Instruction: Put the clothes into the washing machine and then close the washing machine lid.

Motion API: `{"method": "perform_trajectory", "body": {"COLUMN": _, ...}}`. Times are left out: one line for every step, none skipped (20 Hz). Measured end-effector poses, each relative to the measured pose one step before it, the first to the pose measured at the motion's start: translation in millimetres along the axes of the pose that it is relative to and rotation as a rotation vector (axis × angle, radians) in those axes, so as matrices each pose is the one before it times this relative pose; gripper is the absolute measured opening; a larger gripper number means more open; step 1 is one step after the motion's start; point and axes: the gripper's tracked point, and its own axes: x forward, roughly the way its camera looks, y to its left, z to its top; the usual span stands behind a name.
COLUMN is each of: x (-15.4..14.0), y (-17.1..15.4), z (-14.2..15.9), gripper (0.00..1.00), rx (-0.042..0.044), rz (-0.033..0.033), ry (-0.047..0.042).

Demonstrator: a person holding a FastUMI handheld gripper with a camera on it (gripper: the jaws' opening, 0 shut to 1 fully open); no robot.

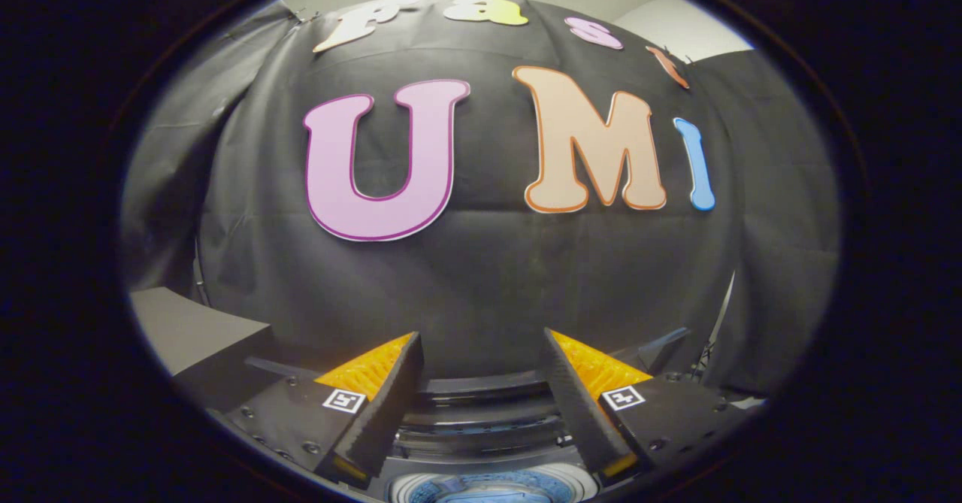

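My gripper [481, 334] is open, its two fingers spread wide with nothing between them, and it faces the black cloth wall. Below and between the fingers lies the top of the washing machine [481, 420], a dark ridged panel. Under that panel I see part of the round drum opening [492, 488], with something blue and white inside. Whether that is clothing I cannot tell. The fingers hang above the machine and touch nothing.
A grey box-like surface [195, 330] stands to the left of the left finger. A dark angled edge [661, 349] rises behind the right finger. The black cloth wall [488, 277] closes off the space straight ahead.
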Motion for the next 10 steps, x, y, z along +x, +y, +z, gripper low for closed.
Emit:
{"method": "perform_trajectory", "body": {"x": -1.81, "y": -0.55, "z": 0.24, "gripper": 0.98, "rx": 0.00112, "rz": -0.00193, "ry": -0.00023}}
{"method": "perform_trajectory", "body": {"x": -2.12, "y": -0.79, "z": -0.50, "gripper": 0.98, "rx": -0.00136, "rz": -0.00354, "ry": 0.00144}}
{"method": "perform_trajectory", "body": {"x": -1.81, "y": 0.28, "z": -0.27, "gripper": 0.98, "rx": -0.00258, "rz": -0.00223, "ry": -0.00029}}
{"method": "perform_trajectory", "body": {"x": -1.85, "y": 0.45, "z": -0.87, "gripper": 0.98, "rx": 0.00127, "rz": -0.00029, "ry": 0.00046}}
{"method": "perform_trajectory", "body": {"x": -1.03, "y": -0.24, "z": -0.17, "gripper": 0.98, "rx": -0.00066, "rz": 0.00282, "ry": 0.00075}}
{"method": "perform_trajectory", "body": {"x": -2.07, "y": -0.92, "z": -0.36, "gripper": 0.98, "rx": -0.00143, "rz": 0.00223, "ry": -0.00016}}
{"method": "perform_trajectory", "body": {"x": -1.29, "y": -0.34, "z": -0.27, "gripper": 0.98, "rx": -0.00270, "rz": 0.00041, "ry": -0.00176}}
{"method": "perform_trajectory", "body": {"x": -2.07, "y": -0.67, "z": -0.37, "gripper": 0.98, "rx": 0.00040, "rz": -0.00135, "ry": -0.00521}}
{"method": "perform_trajectory", "body": {"x": -2.31, "y": -0.30, "z": 0.01, "gripper": 0.98, "rx": 0.00336, "rz": -0.00090, "ry": -0.00546}}
{"method": "perform_trajectory", "body": {"x": -2.67, "y": 0.17, "z": -0.22, "gripper": 0.98, "rx": 0.00140, "rz": 0.00074, "ry": -0.00820}}
